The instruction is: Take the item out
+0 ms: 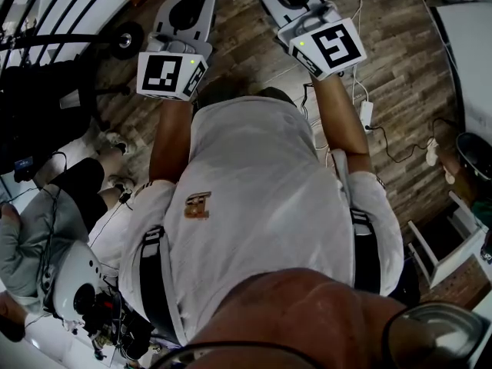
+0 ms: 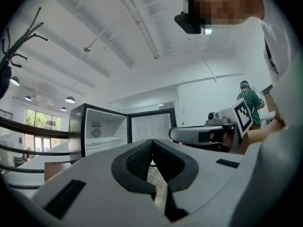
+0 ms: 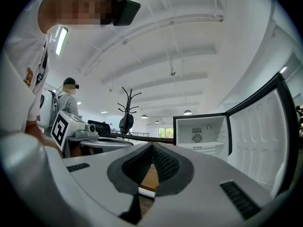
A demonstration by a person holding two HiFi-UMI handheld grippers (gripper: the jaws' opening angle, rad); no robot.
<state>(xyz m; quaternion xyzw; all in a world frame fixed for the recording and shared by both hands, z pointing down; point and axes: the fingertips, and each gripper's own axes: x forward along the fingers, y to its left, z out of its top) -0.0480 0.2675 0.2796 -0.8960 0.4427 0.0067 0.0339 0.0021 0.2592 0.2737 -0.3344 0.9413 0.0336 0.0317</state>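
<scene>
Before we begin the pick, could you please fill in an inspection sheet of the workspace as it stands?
Surface: wood plank floor underfoot.
Job's things: fridge stands open, its door swung wide; no item seen on the visible shelf.
Clutter: white power strip lying on the floor.
Grippers: left gripper and right gripper both shut, nothing between the jaws.
Cables: black cable and white leads trail across the floor.
Surroundings: coat rack; person in green in the background.

Head camera looks steeply down; gripper cameras tilt upward, sharing the open fridge (image 2: pixel 102 129), nine and three o'clock
</scene>
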